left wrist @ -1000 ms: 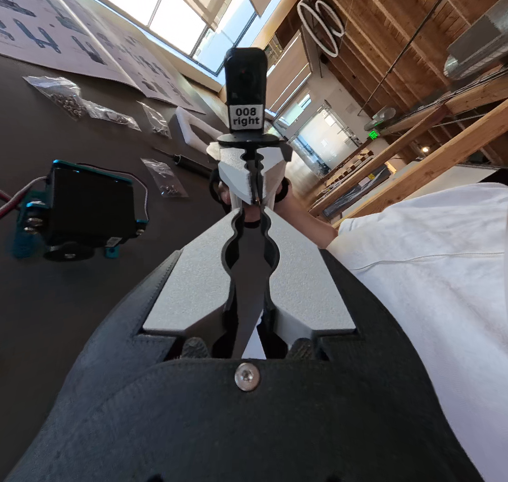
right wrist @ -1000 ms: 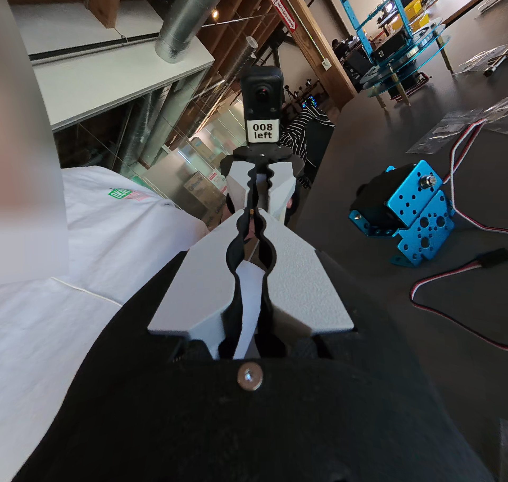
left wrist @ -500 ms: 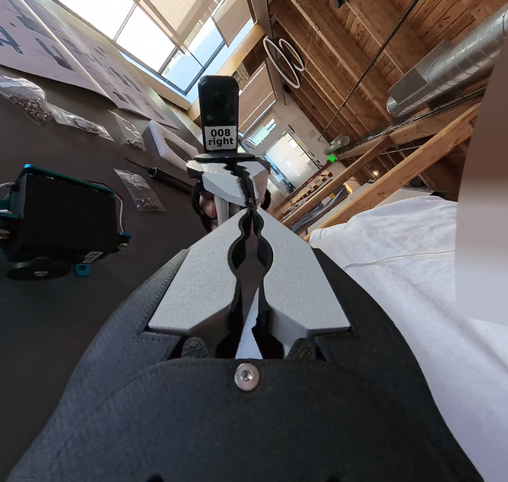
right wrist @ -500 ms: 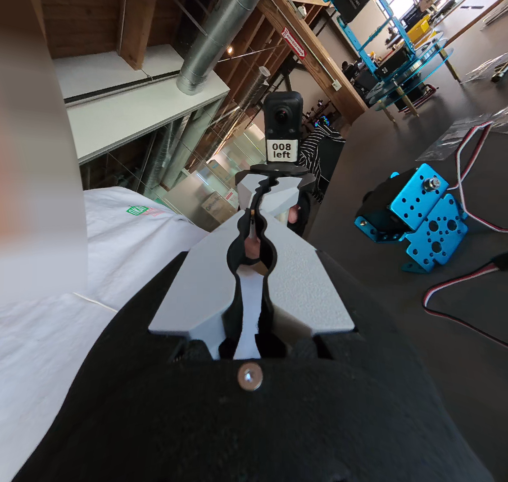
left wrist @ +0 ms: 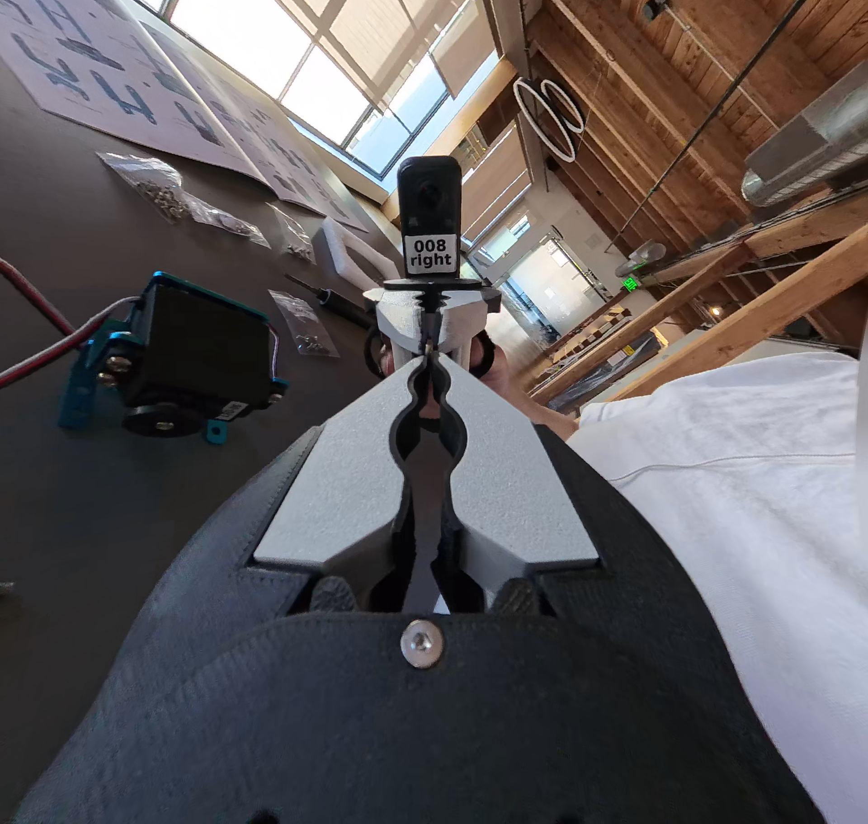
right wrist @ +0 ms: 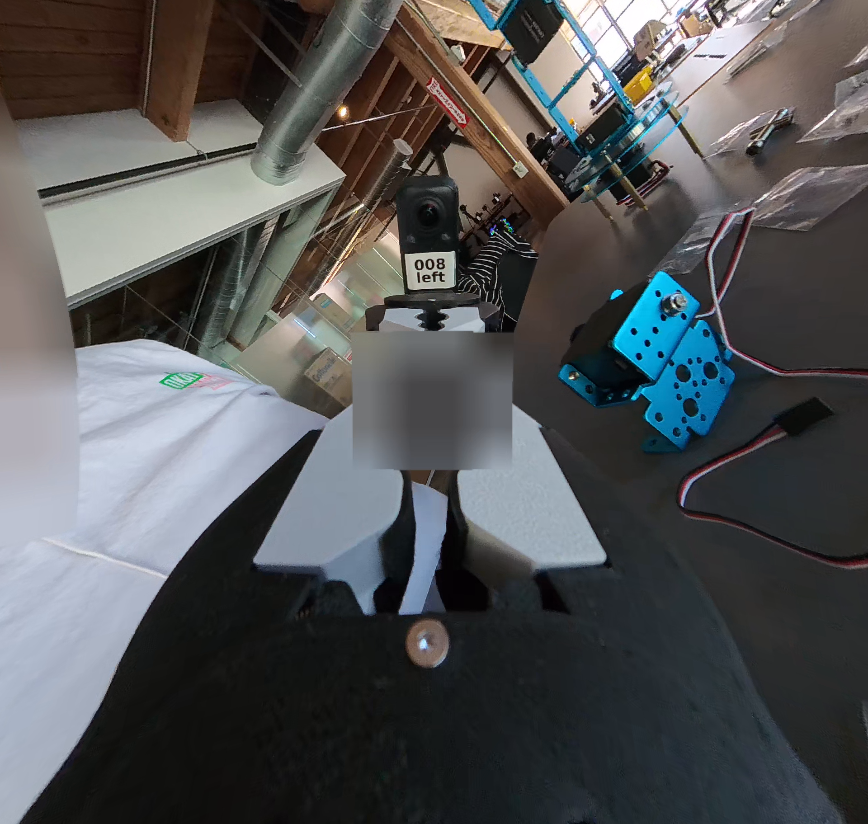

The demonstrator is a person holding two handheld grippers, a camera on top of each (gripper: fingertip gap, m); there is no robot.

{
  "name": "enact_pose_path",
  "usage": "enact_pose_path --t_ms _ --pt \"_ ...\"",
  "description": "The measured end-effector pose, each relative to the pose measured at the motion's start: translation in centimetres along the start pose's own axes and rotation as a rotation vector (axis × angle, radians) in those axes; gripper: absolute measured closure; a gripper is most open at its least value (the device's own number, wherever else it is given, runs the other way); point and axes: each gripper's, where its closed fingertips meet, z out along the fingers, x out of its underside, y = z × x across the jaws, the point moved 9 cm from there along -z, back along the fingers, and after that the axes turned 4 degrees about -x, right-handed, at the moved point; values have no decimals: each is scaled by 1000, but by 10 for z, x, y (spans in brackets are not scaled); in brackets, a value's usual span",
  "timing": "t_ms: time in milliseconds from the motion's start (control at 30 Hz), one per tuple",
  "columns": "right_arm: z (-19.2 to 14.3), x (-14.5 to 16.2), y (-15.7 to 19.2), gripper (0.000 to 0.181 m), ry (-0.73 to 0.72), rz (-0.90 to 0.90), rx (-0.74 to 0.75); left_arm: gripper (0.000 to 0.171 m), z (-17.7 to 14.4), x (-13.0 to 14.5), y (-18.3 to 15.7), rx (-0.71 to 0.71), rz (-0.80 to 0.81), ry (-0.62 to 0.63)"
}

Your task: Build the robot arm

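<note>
My two grippers point at each other, tip to tip, above a dark table (left wrist: 70, 519). My left gripper (left wrist: 430, 359) is shut, with a small brass-coloured piece (left wrist: 428, 348) at its tips. My right gripper (left wrist: 430, 337) faces it, also shut, and its tips meet the same piece. I cannot tell which one grips it. In the right wrist view a blur patch hides my right gripper's tips (right wrist: 430, 379), and the left gripper (right wrist: 430, 325) shows just beyond. A black servo in a blue metal bracket (left wrist: 188, 369) lies on the table beside them; it also shows in the right wrist view (right wrist: 648, 369).
A person in a white shirt (left wrist: 704, 472) is close behind the grippers. Red-white-black servo wires (right wrist: 751, 534) end in a black plug (right wrist: 808, 414). Small bags of screws (left wrist: 155, 186), a screwdriver (left wrist: 338, 303), white foam (left wrist: 352, 252), printed sheets (left wrist: 94, 64) and a blue-framed assembly (right wrist: 624, 144) lie farther off. Left and right tips are no more than a few centimetres apart.
Both grippers stay shut and tip to tip. They tilted and swung a little together, so the servo and the background shifted in both views.
</note>
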Motion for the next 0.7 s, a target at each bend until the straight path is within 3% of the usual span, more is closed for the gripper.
enact_pose_path --t_ms 400,500,600,700 --pt "3 3 1 180 103 -79 72 171 -7 2 2 46 -38 -15" --pt "4 3 0 180 87 13 9 168 -8 4 -7 -115 227 25" --pt "3 4 -2 180 67 115 -33 141 -7 7 -23 -305 572 50" --pt "4 7 -4 180 86 180 -41 140 -1 11 -31 -436 816 115"
